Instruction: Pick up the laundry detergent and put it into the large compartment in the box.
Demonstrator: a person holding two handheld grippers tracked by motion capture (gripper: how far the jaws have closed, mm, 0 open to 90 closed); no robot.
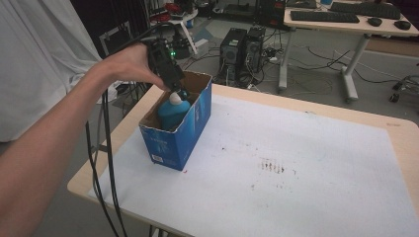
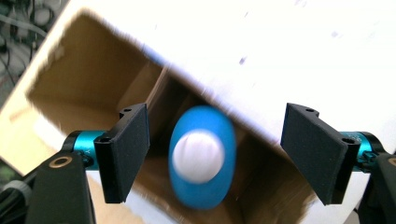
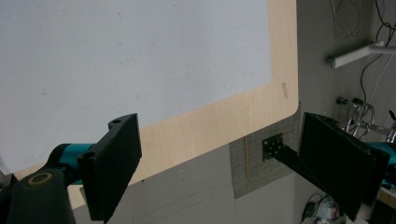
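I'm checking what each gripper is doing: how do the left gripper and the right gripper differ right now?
The left gripper hangs over the blue box, jaws straddling but not touching the blue bottle with its white cap; the right gripper has nothing between its jaws. The left looks into the box; the right looks past the table's corner. Both are open.

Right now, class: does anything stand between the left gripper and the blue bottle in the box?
Nothing visible does. The left gripper hangs open right above the blue bottle, whose white cap faces up between the pads inside the open-topped cardboard box.
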